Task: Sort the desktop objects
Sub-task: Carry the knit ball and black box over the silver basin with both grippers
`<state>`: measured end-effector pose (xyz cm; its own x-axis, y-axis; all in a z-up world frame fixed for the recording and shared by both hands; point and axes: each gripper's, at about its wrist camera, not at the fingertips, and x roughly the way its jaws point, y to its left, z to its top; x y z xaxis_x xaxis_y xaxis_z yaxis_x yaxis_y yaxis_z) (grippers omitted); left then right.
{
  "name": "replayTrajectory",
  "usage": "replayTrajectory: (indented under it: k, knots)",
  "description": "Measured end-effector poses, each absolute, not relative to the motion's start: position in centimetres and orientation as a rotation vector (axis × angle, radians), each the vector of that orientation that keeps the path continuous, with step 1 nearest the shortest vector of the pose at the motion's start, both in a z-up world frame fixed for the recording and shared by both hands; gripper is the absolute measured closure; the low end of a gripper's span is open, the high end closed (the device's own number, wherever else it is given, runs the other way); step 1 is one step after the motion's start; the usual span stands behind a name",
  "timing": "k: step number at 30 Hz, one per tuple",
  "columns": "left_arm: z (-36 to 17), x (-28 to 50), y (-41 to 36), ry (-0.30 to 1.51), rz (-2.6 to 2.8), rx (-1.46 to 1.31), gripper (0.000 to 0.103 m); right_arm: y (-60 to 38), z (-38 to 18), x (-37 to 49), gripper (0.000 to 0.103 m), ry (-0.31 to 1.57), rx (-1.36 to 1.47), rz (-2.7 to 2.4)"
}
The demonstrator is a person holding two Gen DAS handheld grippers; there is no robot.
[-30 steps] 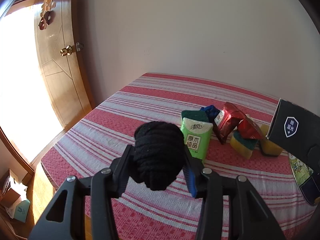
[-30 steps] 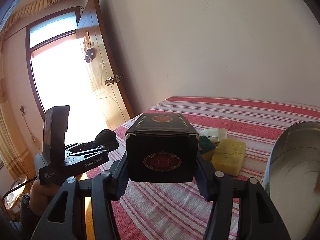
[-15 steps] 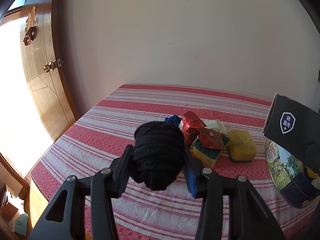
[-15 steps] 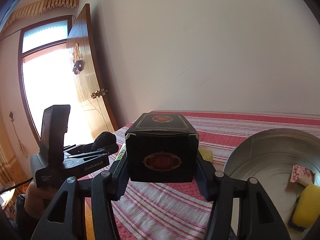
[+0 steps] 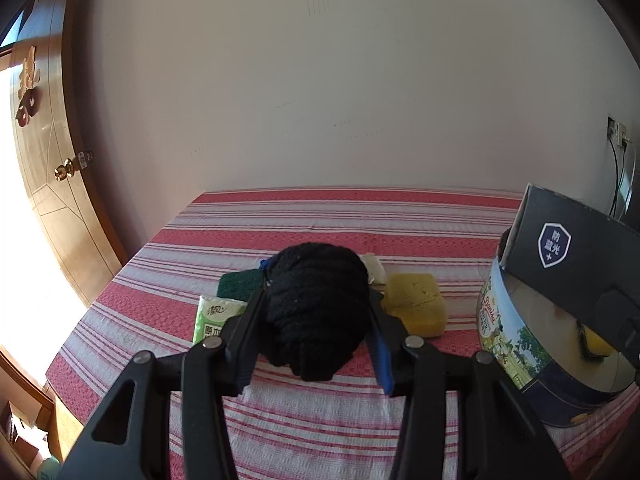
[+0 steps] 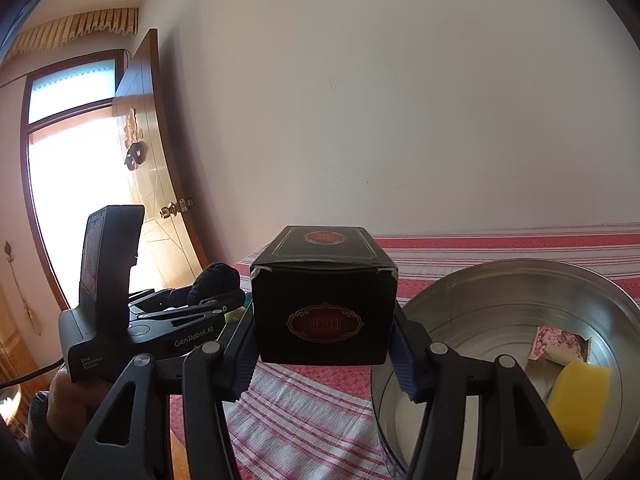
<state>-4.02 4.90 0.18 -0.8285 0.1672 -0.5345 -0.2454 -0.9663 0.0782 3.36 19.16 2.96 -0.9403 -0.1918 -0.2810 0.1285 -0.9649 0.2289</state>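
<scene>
left gripper [image 5: 318, 300] clamped on black yarn ball [image 5: 316, 304] | right gripper [image 6: 324, 340] clamped on dark box [image 6: 322, 304] | advice: carry over round tin [image 6: 500, 280] at right, release low, clear of rim

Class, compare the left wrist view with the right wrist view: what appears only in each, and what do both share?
Only the left wrist view shows the green tissue pack, the green scouring pad and the yellow sponge on the cloth. Only the right wrist view shows the window and the pink packet inside the tin. Both show the round tin, the black yarn ball, the black box and the striped tablecloth.
</scene>
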Motion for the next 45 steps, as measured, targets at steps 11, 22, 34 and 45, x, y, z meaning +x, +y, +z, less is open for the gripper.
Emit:
replayTrajectory:
  k: [11, 22, 34, 45]
  knots:
    - [0.7, -2.8, 9.7, 0.241, 2.666, -0.752, 0.057, 23.7, 3.8, 6.1, 0.044, -0.362, 0.410, -3.049]
    - [1.0, -1.0, 14.6, 0.244, 2.515, -0.736, 0.057, 28.2, 4.6, 8.8, 0.044, -0.423, 0.371, -3.176]
    - [1.4, -0.2, 18.4, 0.265, 2.421, -0.721, 0.057, 32.5, 4.5, 11.3, 0.044, -0.472, 0.372, -3.292]
    - [0.0, 0.1, 22.3, 0.328, 2.338, -0.782, 0.057, 34.9, 5.4, 10.7, 0.044, -0.413, 0.415, -3.379]
